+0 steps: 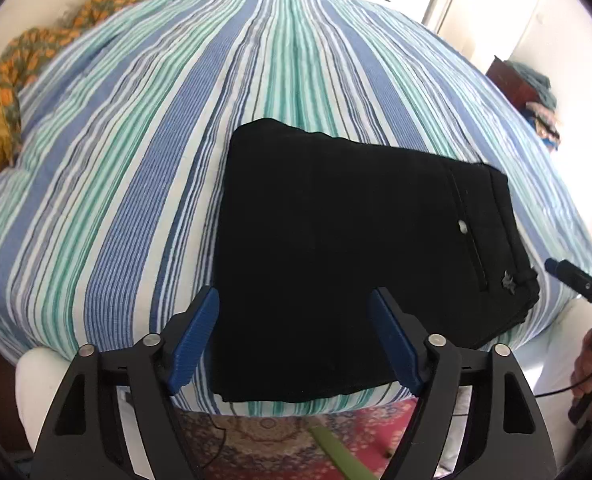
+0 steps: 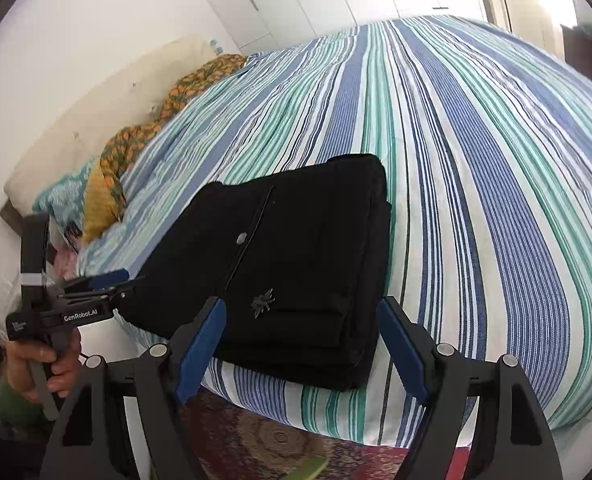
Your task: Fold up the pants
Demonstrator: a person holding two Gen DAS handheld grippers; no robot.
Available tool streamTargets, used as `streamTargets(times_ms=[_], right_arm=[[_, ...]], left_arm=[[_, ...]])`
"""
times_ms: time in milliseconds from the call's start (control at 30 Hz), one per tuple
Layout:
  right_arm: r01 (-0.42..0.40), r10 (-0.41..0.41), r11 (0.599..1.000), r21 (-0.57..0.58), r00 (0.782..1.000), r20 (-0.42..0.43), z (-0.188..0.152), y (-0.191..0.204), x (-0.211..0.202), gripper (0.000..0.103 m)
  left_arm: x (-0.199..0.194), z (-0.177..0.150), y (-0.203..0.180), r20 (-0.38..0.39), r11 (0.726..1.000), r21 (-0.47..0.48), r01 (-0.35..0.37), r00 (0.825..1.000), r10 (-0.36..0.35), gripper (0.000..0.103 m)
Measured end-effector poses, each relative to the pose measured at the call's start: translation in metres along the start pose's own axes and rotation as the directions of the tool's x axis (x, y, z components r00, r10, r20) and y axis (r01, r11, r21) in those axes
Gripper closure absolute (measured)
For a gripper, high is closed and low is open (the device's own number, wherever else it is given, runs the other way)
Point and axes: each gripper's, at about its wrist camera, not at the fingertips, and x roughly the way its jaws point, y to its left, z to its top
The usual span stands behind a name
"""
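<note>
Both blue-padded grippers, left [image 1: 294, 340] and right [image 2: 301, 344], are held apart; stacked layers of folded black fabric pants [image 2: 296, 264] are revealed only rightward.

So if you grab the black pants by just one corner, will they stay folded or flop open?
Probably flop open: the black pants are soft cloth stacked in loose layers, visible at the near edge. They would likely sag rather than stay flat. They shouldn't slide much, since the striped bedsheet looks textured.

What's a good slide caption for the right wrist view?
Open right hand-held gripper facing folded black pants on a striped bed.
</note>
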Motion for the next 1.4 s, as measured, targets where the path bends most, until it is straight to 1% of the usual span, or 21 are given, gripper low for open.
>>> streamTargets(times_ms=[67,133,200,300,433,467,500,567,600,633,733,933,1033,1100,1133,1167,1200,1233,1267,1333,1400], right_arm=[[-0.068,0.074,0.991,0.114,0.996,-0.045,0.013,-0.027,0.003,0.025],[-0.137,0.170,0.961,0.242,0.978,-0.121,0.022,-0.055,0.017,0.025],[-0.183,0.241,0.935,0.303,0.957,-0.163,0.024,-0.071,0.031,0.025],[-0.198,0.270,0.937,0.287,0.933,-0.237,0.024,-0.072,0.055,0.025],[-0.189,0.259,0.950,0.248,0.921,-0.292,0.027,-0.064,0.085,0.026],[-0.213,0.287,0.943,0.256,0.910,-0.299,0.028,-0.062,0.093,0.027],[-0.233,0.311,0.936,0.264,0.899,-0.308,0.030,-0.059,0.100,0.030],[-0.236,0.308,0.942,0.239,0.891,-0.334,0.033,-0.051,0.108,0.041],[-0.237,0.302,0.946,0.219,0.891,-0.340,0.036,-0.047,0.108,0.049],[-0.240,0.297,0.950,0.201,0.894,-0.337,0.039,-0.044,0.106,0.056],[-0.269,0.300,0.953,0.139,0.901,-0.312,0.052,-0.028,0.090,0.067],[-0.327,0.320,0.945,0.011,0.917,-0.240,0.122,0.012,0.077,0.067],[-0.323,0.313,0.946,-0.032,0.933,-0.180,0.168,0.015,0.082,0.067],[-0.318,0.309,0.947,-0.040,0.940,-0.148,0.195,0.011,0.091,0.067],[-0.312,0.304,0.949,-0.045,0.943,-0.137,0.206,0.007,0.096,0.065],[-0.297,0.289,0.953,-0.050,0.948,-0.133,0.215,0.001,0.103,0.063],[-0.261,0.252,0.964,-0.052,0.958,-0.136,0.219,-0.006,0.109,0.056],[-0.201,0.192,0.978,-0.054,0.971,-0.144,0.220,-0.016,0.115,0.048],[-0.114,0.104,0.992,-0.058,0.983,-0.151,0.217,-0.029,0.119,0.047],[0.041,-0.054,0.996,-0.077,0.985,-0.163,0.201,-0.055,0.119,0.047],[0.158,-0.175,0.981,-0.109,0.970,-0.166,0.178,-0.074,0.108,0.046]], left_arm=[[0.008,0.011,0.027,-0.039,0.998,-0.053,0.026,0.999,-0.029,0.020],[0.021,0.016,0.045,-0.087,0.996,-0.078,0.048,0.995,-0.054,0.020],[0.036,0.017,0.055,-0.138,0.990,-0.106,0.089,0.985,-0.103,0.020],[0.054,0.018,0.053,-0.172,0.983,-0.109,0.149,0.971,-0.167,0.020],[0.076,0.026,0.042,-0.204,0.963,-0.127,0.237,0.944,-0.259,0.021],[0.082,0.028,0.039,-0.216,0.955,-0.147,0.259,0.934,-0.286,0.031],[0.085,0.029,0.037,-0.222,0.955,-0.161,0.251,0.933,-0.283,0.036],[0.079,0.033,0.030,-0.212,0.962,-0.142,0.234,0.942,-0.260,0.070],[0.067,0.038,0.027,-0.194,0.963,-0.117,0.243,0.945,-0.262,0.078],[0.056,0.042,0.021,-0.175,0.965,-0.087,0.247,0.950,-0.259,0.081],[0.031,0.061,0.010,-0.121,0.967,-0.027,0.253,0.960,-0.254,0.082],[0.003,0.135,-0.002,0.027,0.976,0.042,0.216,0.976,-0.217,0.081],[0.003,0.178,0.003,0.099,0.979,0.039,0.202,0.974,-0.205,0.081],[0.016,0.195,-0.001,0.134,0.986,0.078,0.145,0.979,-0.154,0.072],[0.026,0.199,0.000,0.144,0.992,0.090,0.091,0.984,-0.103,0.053],[0.039,0.199,0.002,0.148,0.996,0.085,0.006,0.989,-0.018,0.027],[0.050,0.194,0.005,0.156,0.995,0.072,-0.070,0.986,0.058,0.019],[0.059,0.184,0.009,0.170,0.989,0.059,-0.133,0.978,0.121,0.017],[0.067,0.170,0.014,0.171,0.984,0.051,-0.173,0.972,0.162,0.017],[0.072,0.137,0.022,0.153,0.982,0.039,-0.186,0.972,0.178,0.017],[0.068,0.098,0.024,0.164,0.979,0.036,-0.202,0.967,0.193,0.017]])
